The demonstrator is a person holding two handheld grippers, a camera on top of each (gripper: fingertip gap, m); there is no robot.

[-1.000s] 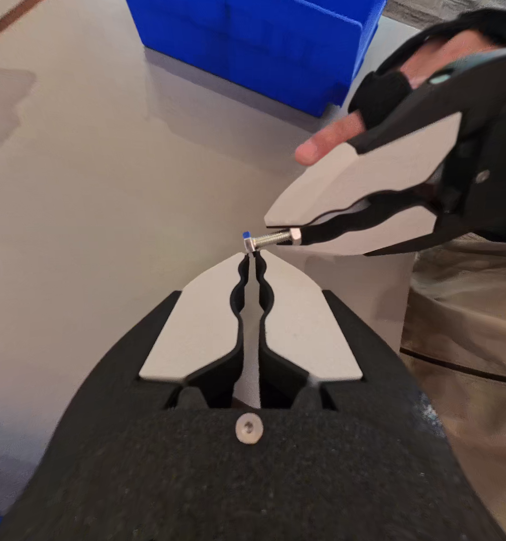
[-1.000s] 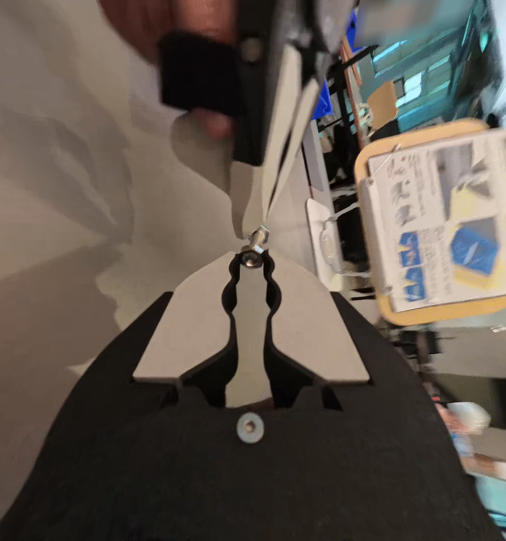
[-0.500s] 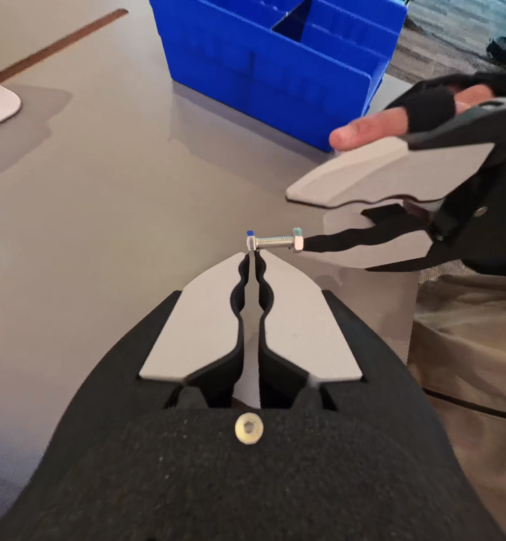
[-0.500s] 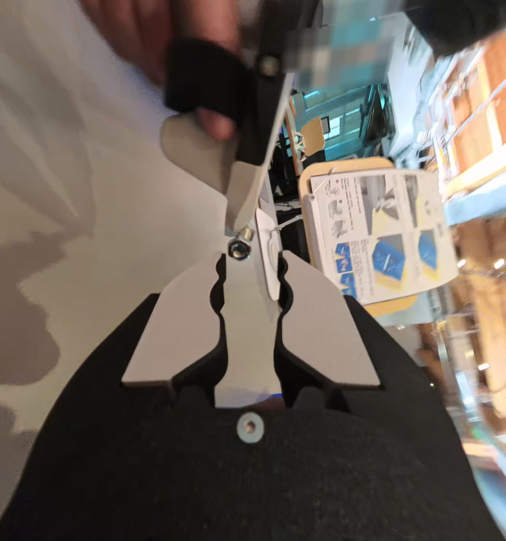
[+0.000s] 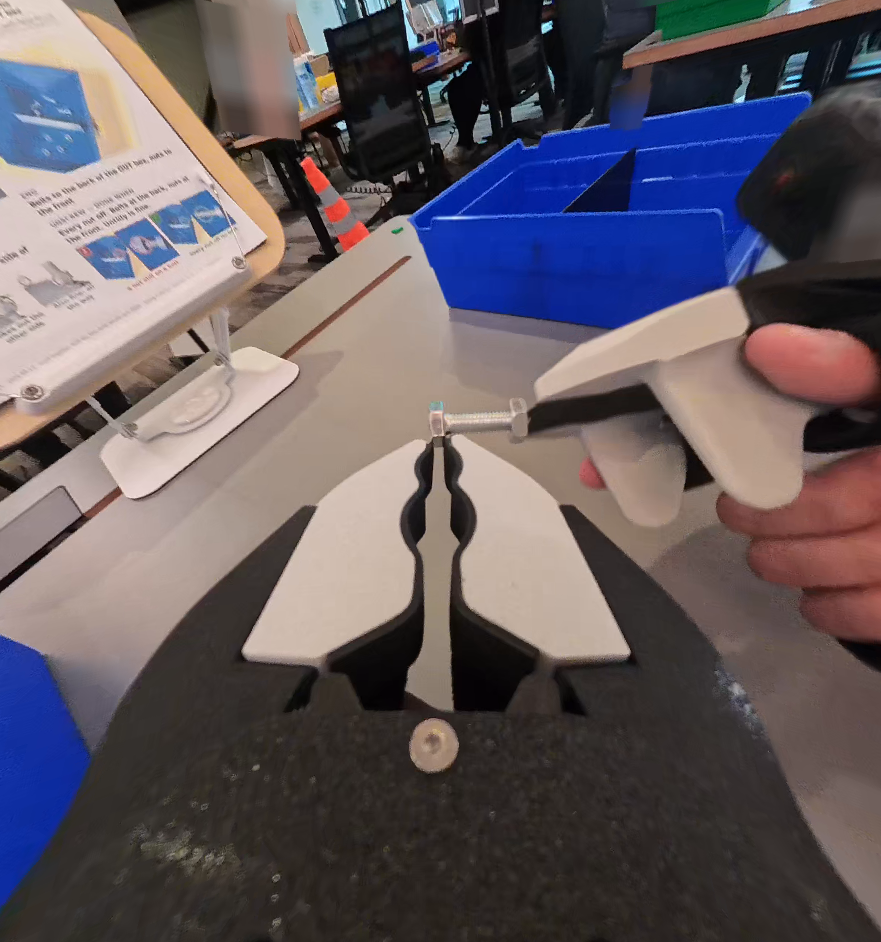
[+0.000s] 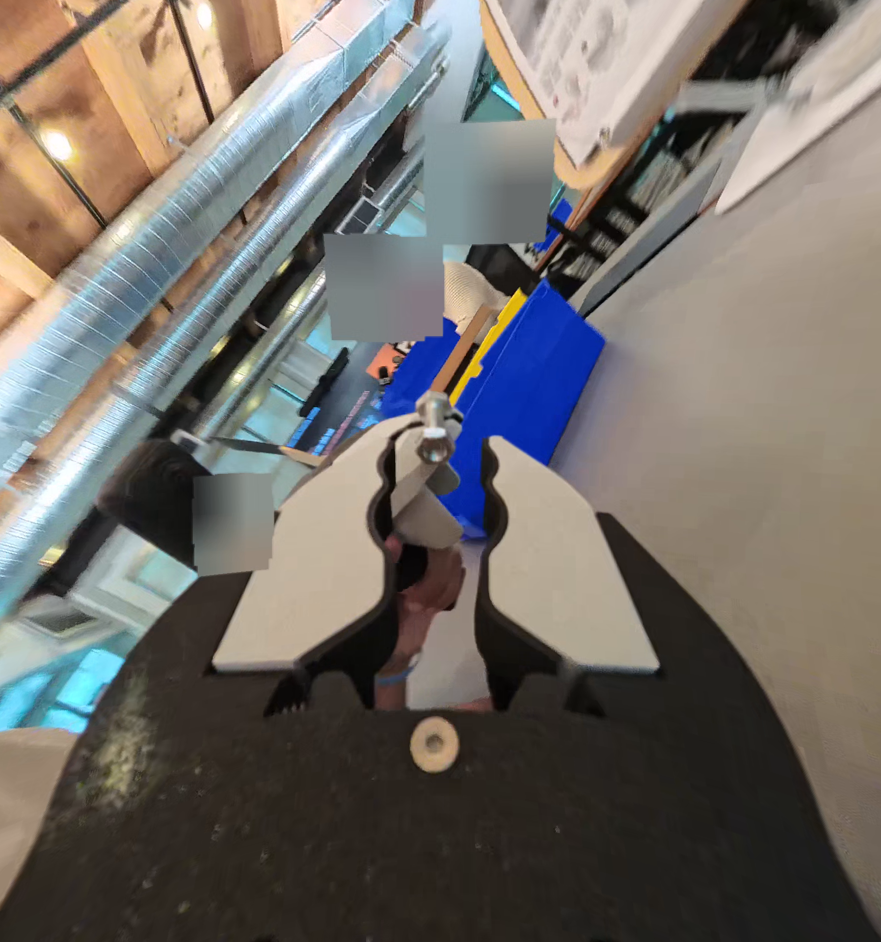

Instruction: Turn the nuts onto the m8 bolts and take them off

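- 1 bolt (image 5: 479,421) is seen, level above the grey table (image 5: 367,346), with 1 nut (image 5: 518,419) at its right end and its head at the left.
- The left gripper (image 5: 438,442) is pinched on the bolt's head.
- The right gripper (image 6: 441,444) is spread; in the left wrist view its tips lie just beside the nut, contact unclear.
- 1 blue bin (image 5: 596,255), split by 1 dark divider, stands far right; its contents are hidden.
- 1 instruction board (image 5: 96,214) stands far left.
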